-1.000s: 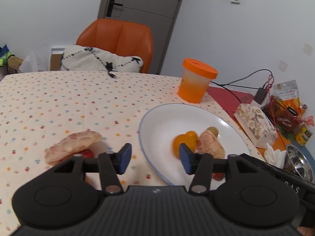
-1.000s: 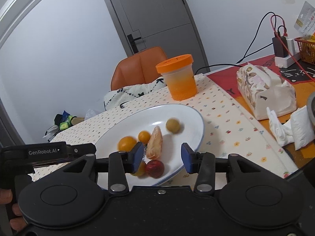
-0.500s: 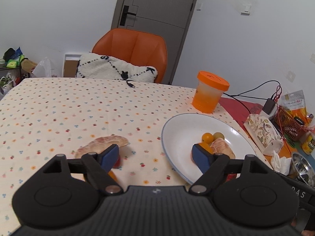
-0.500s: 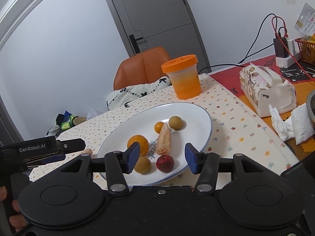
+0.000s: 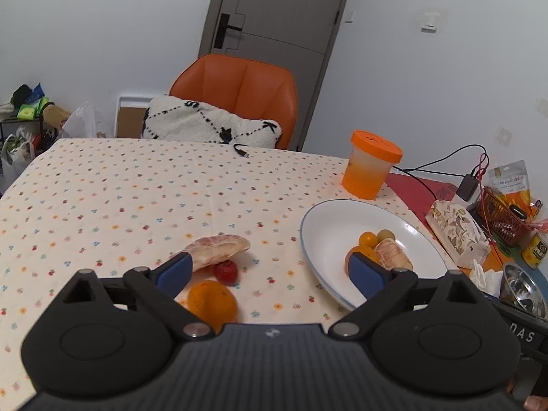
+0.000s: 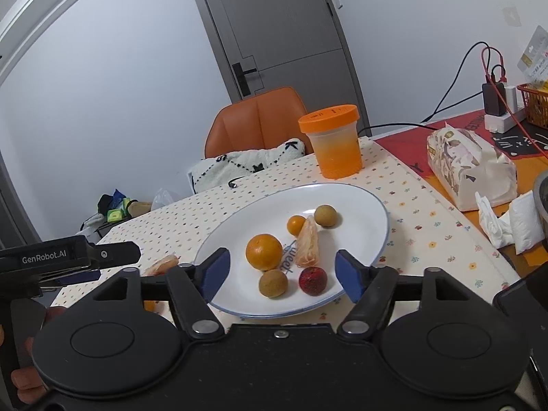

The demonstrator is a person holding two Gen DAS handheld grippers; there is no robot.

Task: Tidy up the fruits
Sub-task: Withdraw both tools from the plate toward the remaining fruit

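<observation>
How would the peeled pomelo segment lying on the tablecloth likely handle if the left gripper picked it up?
The pomelo segment looks soft and membrane-covered, so it would probably squash under a hard pinch. Its long curved shape may sag at the ends. It lies flat, unlikely to roll, unlike the red fruit beside it.

Orange-lidded translucent plastic jar (image 5: 371, 167), orange at the base, upright on the dotted cream tablecloth (image 5: 137, 191), near the far edge. Orange padded chair (image 5: 239, 92) behind the table, a white fleecy cushion with black stitched lines (image 5: 209, 125) resting against its back. Black cable end (image 5: 241, 150) lying on the cloth just in front of the cushion. Grey door with black lever handle (image 5: 274, 17) in the white wall. Floral-printed tissue pack (image 6: 469, 167) on the red mat, crumpled white tissues (image 6: 496, 222) just beside it. Orange wire basket (image 5: 503, 215), black charger with red and black cables (image 5: 469, 185), steel bowl (image 5: 522, 289). Bags and clutter (image 5: 27, 116) on the floor at the far left.
</observation>
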